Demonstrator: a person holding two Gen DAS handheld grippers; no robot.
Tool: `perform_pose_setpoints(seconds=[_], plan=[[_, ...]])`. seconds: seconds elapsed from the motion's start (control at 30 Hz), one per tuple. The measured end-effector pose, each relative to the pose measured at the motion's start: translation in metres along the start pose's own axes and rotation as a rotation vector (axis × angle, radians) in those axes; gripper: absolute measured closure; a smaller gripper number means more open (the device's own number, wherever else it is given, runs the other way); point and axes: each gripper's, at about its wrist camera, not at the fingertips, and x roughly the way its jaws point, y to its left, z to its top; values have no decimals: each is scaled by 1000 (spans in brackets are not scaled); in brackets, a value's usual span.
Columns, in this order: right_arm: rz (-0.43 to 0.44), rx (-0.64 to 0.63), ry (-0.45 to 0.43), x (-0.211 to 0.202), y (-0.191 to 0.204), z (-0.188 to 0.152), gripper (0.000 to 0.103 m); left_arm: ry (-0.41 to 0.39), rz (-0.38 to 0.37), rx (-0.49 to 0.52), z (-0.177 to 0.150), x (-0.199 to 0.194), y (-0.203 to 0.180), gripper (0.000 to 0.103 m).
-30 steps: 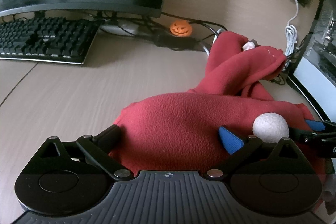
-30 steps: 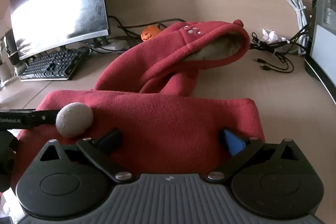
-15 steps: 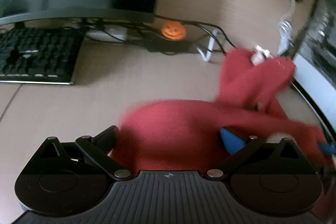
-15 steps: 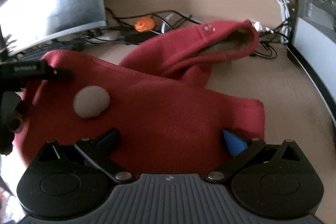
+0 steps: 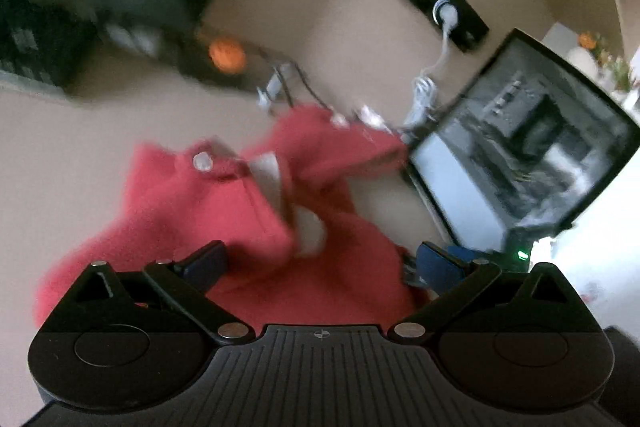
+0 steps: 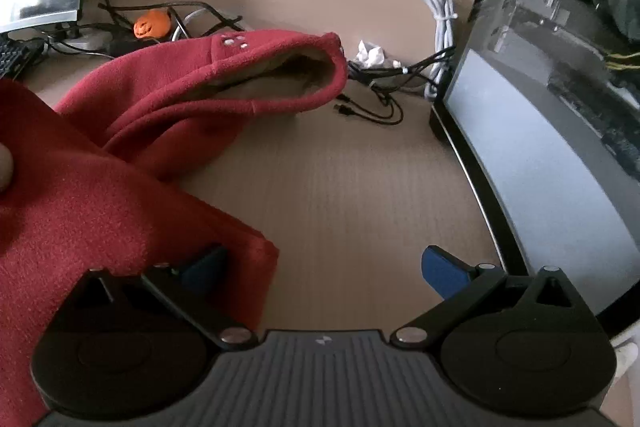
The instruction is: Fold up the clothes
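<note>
Left of the right gripper [image 6: 323, 267] lies the red garment [image 6: 80, 195].

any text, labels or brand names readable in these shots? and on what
No readable text in either view.
Right gripper body: a small pale logo mark, no letters.
Left gripper body: a small round mark, no letters.
Keyboard: keys too small to read.
Red fleece hoodie: no label visible.

The left wrist view is smeared, so the red fleece hooded garment [image 5: 224, 211] and small orange pumpkin [image 5: 226, 54] look fuzzy.
</note>
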Motion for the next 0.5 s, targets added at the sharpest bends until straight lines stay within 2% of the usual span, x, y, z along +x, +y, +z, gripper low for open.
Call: perform_pose_setpoints(seconds=[0.13,0.23,0.33,0.37,0.4,0.43,0.5], plan=[[45,78,7,4,-13,-8,0,-100,117,31,24,-27,21,0],[47,97,6,7,-18,-11,0,-94,18,92,34,-38,23,0],[36,69,6,6,-16,-9,0,-25,-236,123,32,-32,16,0],[33,62,7,6,-15,-9,0,-7,-297,113,29,-24,15,0],[31,61,12,5,-14,-8,0,7,-307,106,26,-14,15,0],[27,64,15,5,-14,-9,0,23,-255,104,23,1,16,0],[19,69,17,2,-12,-11,0,46,-34,110,23,38,24,0]])
